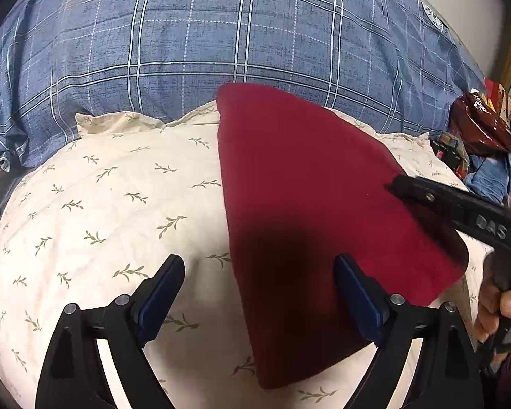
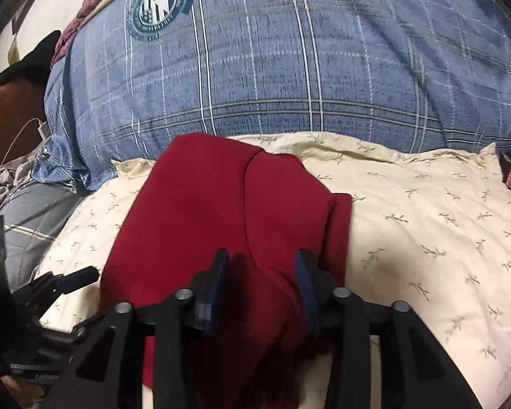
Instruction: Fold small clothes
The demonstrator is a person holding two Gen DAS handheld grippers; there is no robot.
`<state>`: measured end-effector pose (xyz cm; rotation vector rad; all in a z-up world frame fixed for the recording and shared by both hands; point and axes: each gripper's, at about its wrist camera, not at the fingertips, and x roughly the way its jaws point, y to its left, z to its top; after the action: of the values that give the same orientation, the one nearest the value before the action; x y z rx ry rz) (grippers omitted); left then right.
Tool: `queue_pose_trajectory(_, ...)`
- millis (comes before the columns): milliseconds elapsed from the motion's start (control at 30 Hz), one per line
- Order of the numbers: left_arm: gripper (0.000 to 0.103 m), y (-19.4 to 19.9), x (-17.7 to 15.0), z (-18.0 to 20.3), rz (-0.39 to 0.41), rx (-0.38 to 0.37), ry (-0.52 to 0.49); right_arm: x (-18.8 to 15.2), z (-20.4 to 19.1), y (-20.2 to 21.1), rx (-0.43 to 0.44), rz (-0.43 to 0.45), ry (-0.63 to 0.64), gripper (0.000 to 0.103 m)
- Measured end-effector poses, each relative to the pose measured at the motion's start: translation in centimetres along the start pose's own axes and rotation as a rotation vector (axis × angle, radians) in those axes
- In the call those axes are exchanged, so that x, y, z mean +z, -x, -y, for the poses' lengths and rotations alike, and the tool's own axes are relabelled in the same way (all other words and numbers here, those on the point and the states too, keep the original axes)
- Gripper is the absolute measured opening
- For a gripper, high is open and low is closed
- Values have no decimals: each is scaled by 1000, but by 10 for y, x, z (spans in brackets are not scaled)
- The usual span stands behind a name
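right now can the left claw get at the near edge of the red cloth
Probably yes. The left claw is open and empty, and the red cloth lies on the cream pillow with its left edge between the fingers. The right claw works the far side and does not block it.
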<state>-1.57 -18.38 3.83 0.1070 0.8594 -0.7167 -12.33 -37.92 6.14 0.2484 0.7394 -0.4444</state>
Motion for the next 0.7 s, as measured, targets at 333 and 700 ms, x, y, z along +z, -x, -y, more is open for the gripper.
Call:
queue_pose_trajectory(333,90,-4,8,-15,-11,-117,89,-4,41,0,64,25,-127,72)
queue_pose_trajectory(700,95,-58,42,-22,-71,-216,137,12,62,-62,271,-57,-220,78)
